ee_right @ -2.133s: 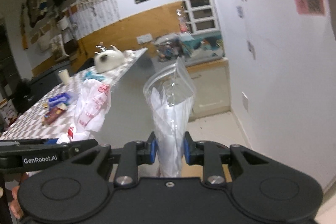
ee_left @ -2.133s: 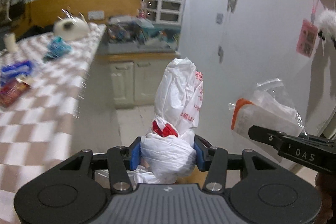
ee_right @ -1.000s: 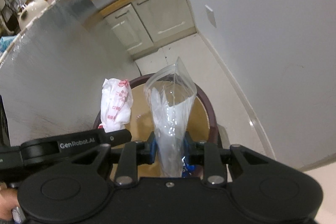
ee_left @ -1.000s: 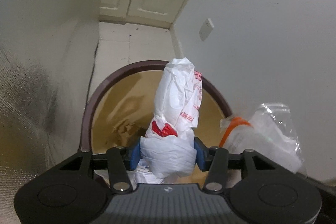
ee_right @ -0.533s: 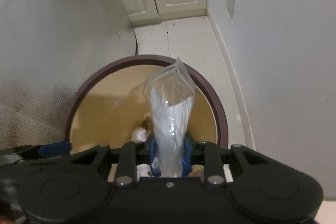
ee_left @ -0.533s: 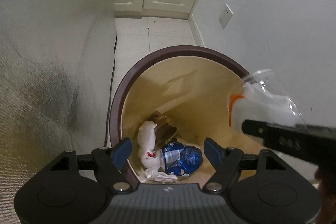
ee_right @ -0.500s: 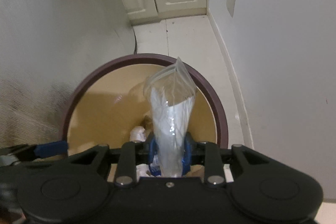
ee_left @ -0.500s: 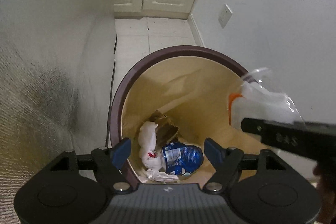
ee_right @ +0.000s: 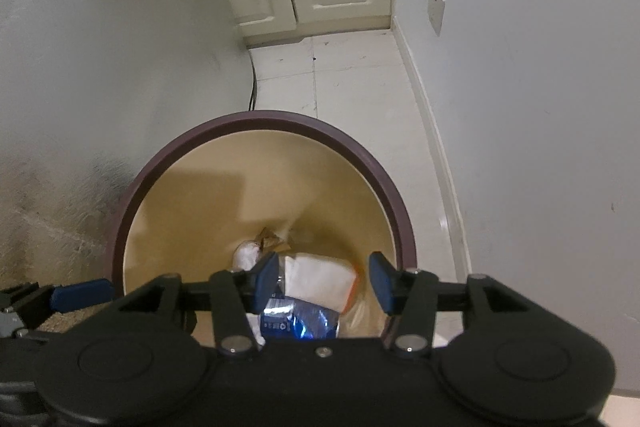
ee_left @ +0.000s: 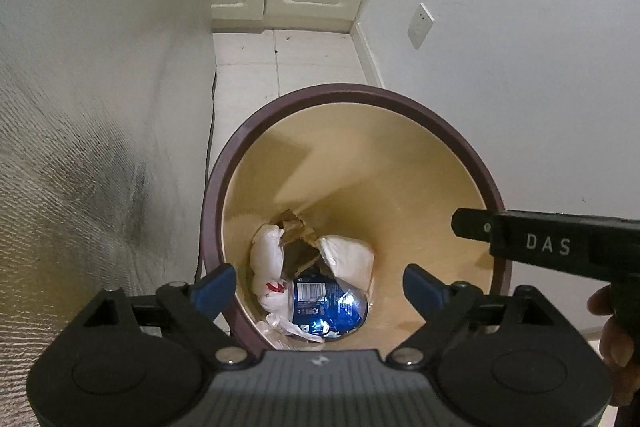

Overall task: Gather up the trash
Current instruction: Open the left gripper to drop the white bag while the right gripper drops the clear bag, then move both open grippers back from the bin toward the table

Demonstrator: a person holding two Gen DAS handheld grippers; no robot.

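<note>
Trash from both my tongs now lies in the bin [ee_left: 436, 163] — a second ago my left tongs [ee_left: 318, 285] clamped the white shopping bag with red print [ee_left: 267, 267] and my right tongs [ee_right: 324, 277] pinched the clear zip bag [ee_right: 320, 281]; both pairs of jaws have just been opening, and nothing sits between either pair now. My left jaws stand wide, blue pads well apart. My right jaws are parted less far, yet clear of anything.

I judge this drop done: both pieces are collected, and both hands are free to go for more.

Seen from my left wrist, the white shopping bag rests at the bottom of the brown-rimmed bin, left of a scrap of brown cardboard [ee_left: 298, 241], with a blue crumpled wrapper [ee_left: 330, 307] just beside it. The zip bag lies on the right of the pile, touching the wrapper. From my right wrist it looks blurred — it may not have settled yet. All of it sits far below my pads, framed between them but apart from them. My right tongs' finger reaches over the bin's right rim in the left view.
</note>
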